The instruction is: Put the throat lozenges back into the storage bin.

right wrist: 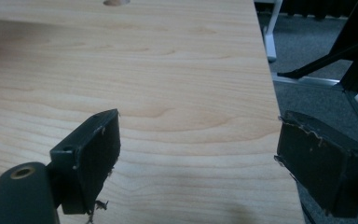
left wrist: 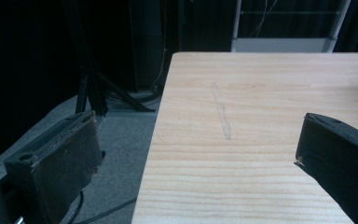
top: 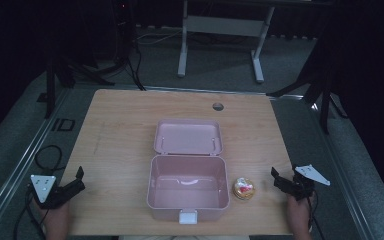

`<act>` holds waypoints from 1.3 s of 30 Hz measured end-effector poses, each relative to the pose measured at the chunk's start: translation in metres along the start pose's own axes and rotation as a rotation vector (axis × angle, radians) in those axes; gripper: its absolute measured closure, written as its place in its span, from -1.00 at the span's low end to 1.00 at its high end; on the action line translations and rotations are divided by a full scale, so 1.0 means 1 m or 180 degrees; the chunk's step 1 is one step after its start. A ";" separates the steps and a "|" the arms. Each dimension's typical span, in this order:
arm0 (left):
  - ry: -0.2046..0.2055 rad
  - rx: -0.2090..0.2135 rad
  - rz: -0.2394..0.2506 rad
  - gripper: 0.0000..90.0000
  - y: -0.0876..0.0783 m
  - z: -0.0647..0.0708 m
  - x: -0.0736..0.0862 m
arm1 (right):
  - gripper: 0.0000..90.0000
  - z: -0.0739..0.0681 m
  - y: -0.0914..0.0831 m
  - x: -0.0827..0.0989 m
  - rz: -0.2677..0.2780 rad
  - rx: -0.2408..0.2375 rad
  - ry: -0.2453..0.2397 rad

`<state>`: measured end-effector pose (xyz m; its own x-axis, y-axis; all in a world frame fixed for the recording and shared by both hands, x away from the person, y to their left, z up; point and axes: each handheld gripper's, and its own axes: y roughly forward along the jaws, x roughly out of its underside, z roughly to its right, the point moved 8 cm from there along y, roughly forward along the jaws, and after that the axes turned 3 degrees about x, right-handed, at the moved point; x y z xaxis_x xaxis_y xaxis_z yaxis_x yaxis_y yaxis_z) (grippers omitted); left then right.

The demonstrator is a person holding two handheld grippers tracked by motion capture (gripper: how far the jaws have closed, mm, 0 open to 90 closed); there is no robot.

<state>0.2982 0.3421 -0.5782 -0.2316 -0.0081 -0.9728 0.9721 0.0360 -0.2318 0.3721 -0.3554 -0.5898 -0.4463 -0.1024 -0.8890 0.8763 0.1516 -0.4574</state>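
The left claw (top: 78,180) hangs at the left edge of the pale wooden desk (top: 125,125), jaws apart and gripping nothing, with grey carpet and dark stands beyond that edge. At the desk's near middle stands the pink box (top: 187,192), lid thrown back, and just right of it lies a small gold-wrapped sweet (top: 243,188). The right claw (top: 279,180), jaws likewise apart and bare, sits near the sweet by the right edge, bare wood stretching ahead of both claws.

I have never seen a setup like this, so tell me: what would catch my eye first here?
First, the pink box in the middle of the wooden table, its lid thrown open and lying flat behind it. Right beside it, on its right, sits a small round gold-wrapped item. At the near corners wait the left hand-held gripper and the right hand-held gripper, both with jaws open and holding nothing.
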 end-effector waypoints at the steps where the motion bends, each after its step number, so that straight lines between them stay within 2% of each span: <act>1: -0.0009 0.0008 0.0007 -0.99 0.000 0.000 0.000 | -0.71 -0.001 0.001 0.000 -0.0025 -0.0019 -0.0018; 4: 0.0000 0.0017 0.0038 -0.99 -0.001 0.000 -0.001 | -0.71 -0.002 0.005 0.003 -0.0188 -0.0206 0.0002; 6: 0.0007 0.0018 0.0035 -0.99 -0.001 0.001 -0.001 | -0.71 -0.004 0.008 0.004 -0.0323 -0.0431 0.0052; 8: 0.0006 0.0033 0.0045 -0.99 -0.001 0.001 -0.001 | -0.71 -0.004 0.009 0.005 -0.0386 -0.0491 0.0049; 9: 0.0004 0.0051 0.0042 -0.99 -0.001 0.001 -0.001 | -0.71 -0.005 0.009 0.004 -0.0463 -0.0672 0.0040; 11: -0.0002 0.0063 0.0045 -0.99 -0.001 0.001 -0.001 | -0.71 -0.006 0.008 0.004 -0.0496 -0.0782 -0.0010; 14: -0.0008 0.0053 0.0044 -0.99 -0.001 0.001 -0.001 | -0.71 -0.012 0.007 0.006 -0.0656 -0.1139 -0.0112; 15: -0.0008 0.0052 0.0054 -0.99 -0.001 0.001 -0.001 | -0.71 -0.015 0.006 0.007 -0.0741 -0.1250 -0.0189; 16: -0.0008 0.0052 0.0054 -0.99 -0.001 0.001 -0.001 | -0.71 -0.015 0.006 0.007 -0.0741 -0.1250 -0.0189; 17: -0.0009 0.0049 0.0069 -0.99 -0.001 0.001 -0.002 | -0.71 -0.017 0.006 0.008 -0.0813 -0.1353 -0.0282; 18: -0.0013 0.0051 0.0075 -0.99 -0.001 0.001 -0.002 | -0.71 -0.021 0.004 0.011 -0.0988 -0.1534 -0.0468; 21: -0.0012 0.0058 0.0069 -0.99 -0.001 0.001 -0.002 | -0.70 -0.025 0.000 0.010 -0.1088 -0.1728 -0.0691; 24: -0.0015 0.0055 0.0071 -0.99 -0.001 0.001 -0.002 | -0.69 -0.027 -0.004 0.010 -0.1189 -0.1797 -0.0992; 26: -0.0019 0.0058 0.0081 -0.99 -0.002 0.001 -0.002 | -0.69 -0.028 -0.008 0.011 -0.1319 -0.1876 -0.1159; 27: -0.0015 0.0055 0.0073 -0.99 -0.001 0.000 -0.002 | -0.68 -0.028 -0.008 0.011 -0.1343 -0.1885 -0.1223; 28: -0.0015 0.0055 0.0073 -0.99 -0.001 0.000 -0.002 | -0.68 -0.028 -0.008 0.011 -0.1343 -0.1885 -0.1223; 29: -0.0015 0.0055 0.0074 -0.99 -0.002 0.001 -0.002 | -0.68 -0.028 -0.010 0.012 -0.1403 -0.1900 -0.1306; 30: -0.0015 0.0051 0.0072 -0.99 -0.001 0.001 -0.002 | -0.68 -0.029 -0.014 0.012 -0.1518 -0.1929 -0.1486; 32: -0.0012 0.0052 0.0070 -0.99 -0.001 0.001 -0.002 | -0.68 -0.028 -0.017 0.011 -0.1607 -0.1904 -0.1703; 36: -0.0003 0.0050 0.0069 -0.99 -0.002 0.001 -0.002 | -0.68 -0.026 -0.024 0.011 -0.1917 -0.1837 -0.2217; 39: -0.0004 0.0053 0.0067 -0.99 -0.002 0.001 -0.002 | -0.68 -0.024 -0.029 0.010 -0.2214 -0.1806 -0.2463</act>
<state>0.2971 0.3413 -0.5759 -0.2111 -0.0088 -0.9774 0.9772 0.0196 -0.2112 0.3375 -0.3376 -0.5857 -0.3958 -0.8731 -0.2849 0.1958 0.2228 -0.9550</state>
